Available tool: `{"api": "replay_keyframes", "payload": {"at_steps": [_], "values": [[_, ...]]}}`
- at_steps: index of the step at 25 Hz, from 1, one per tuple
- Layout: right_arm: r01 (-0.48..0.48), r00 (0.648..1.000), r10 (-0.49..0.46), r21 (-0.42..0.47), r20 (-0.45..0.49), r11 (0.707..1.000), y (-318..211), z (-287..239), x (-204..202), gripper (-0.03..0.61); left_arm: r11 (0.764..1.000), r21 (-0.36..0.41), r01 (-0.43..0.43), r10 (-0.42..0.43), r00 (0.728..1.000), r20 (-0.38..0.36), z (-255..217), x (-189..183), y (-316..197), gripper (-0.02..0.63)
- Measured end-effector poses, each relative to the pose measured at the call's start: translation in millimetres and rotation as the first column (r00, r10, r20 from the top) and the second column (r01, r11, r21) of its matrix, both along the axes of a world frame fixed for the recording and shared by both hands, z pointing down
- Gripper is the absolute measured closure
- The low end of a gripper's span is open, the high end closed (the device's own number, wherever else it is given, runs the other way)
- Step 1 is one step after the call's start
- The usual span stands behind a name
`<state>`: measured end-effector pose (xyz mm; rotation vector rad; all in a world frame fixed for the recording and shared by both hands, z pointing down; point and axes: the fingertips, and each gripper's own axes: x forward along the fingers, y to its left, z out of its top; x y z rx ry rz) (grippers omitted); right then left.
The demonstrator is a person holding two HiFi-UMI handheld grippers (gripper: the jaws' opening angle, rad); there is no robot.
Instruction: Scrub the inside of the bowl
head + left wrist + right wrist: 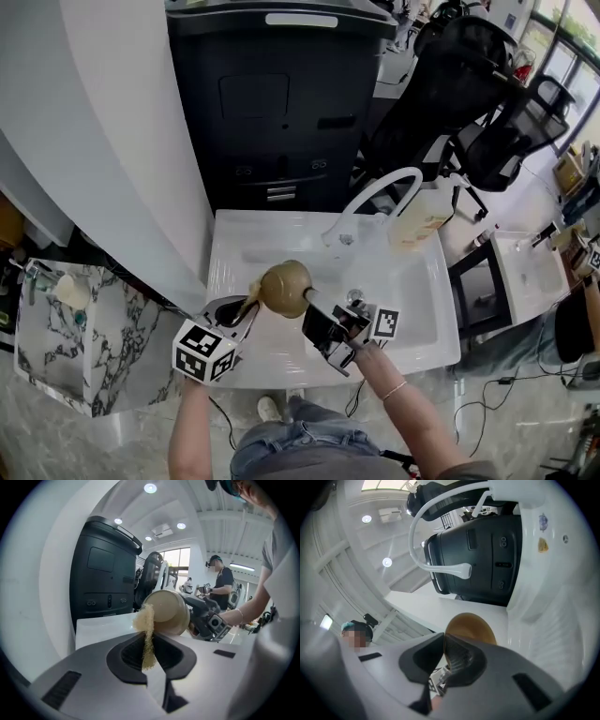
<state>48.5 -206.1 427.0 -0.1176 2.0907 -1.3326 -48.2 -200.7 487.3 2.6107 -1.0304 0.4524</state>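
Item 1. Left claw (149, 641): two dark, ribbed jaws pressed together on a pad (146, 626). The pad was a thin, tan, coarse-fibred strip, standing upright between the jaws, with its frayed upper end past the claw's tips.

Item 2. Bowl (167, 611): round, smooth and tan-gold, paler on the face turned toward the left claw. It was held in the air just ahead of that claw's tips, tilted on its side, with the pad's frayed end against its near edge. The head view showed the bowl (286, 286) between the two claws, above the sink.

Item 3. Right claw (443, 641): jaws closed on the bowl's thin wall, pinching it at the rim. The bowl's rounded body (471, 625) rose just beyond the tips.

Item 4. Sink (417, 281): white, glossy and rectangular, lying below both claws.

Item 5. Tap (375, 192): a white arched tube beyond the claws, at the sink's far edge.

Item 6. Bottle (420, 220): translucent, yellowish, beside the tap.

Item 7. Cabinet (281, 103): black, boxy and matte, behind the sink.
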Motion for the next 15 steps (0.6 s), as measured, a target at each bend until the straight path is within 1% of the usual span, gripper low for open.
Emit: {"api": "replay_keyframes", "payload": {"at_steps": [4,7,9,11,15], "values": [[-0.086,0.996,0.086,-0.061,0.006,0.994,-20.1,6.9,-2.4,0.557,0.996,-0.004,0.088,-0.088,0.996,-0.035,4.7,2.7,-3.1,0.568],[-0.141,0.990,0.143,-0.107,0.014,0.984,-30.0,10.0,-7.2,0.555,0.988,-0.009,0.154,-0.154,0.986,-0.063,4.6,3.8,-4.0,0.568],[-0.177,0.983,0.180,-0.128,0.013,0.976,-35.1,11.6,-9.8,0.555,0.983,-0.014,0.182,-0.183,0.980,-0.077,3.2,5.0,-3.9,0.568],[-0.206,0.978,0.208,-0.135,0.000,0.969,-38.5,12.6,-13.2,0.555,0.980,-0.016,0.200,-0.201,0.976,-0.082,1.1,6.3,-3.1,0.568],[-0.259,0.966,0.253,-0.115,-0.060,0.959,-43.2,14.1,-18.9,0.555,0.976,-0.017,0.215,-0.216,0.972,-0.095,-4.6,8.5,0.7,0.568]]}}
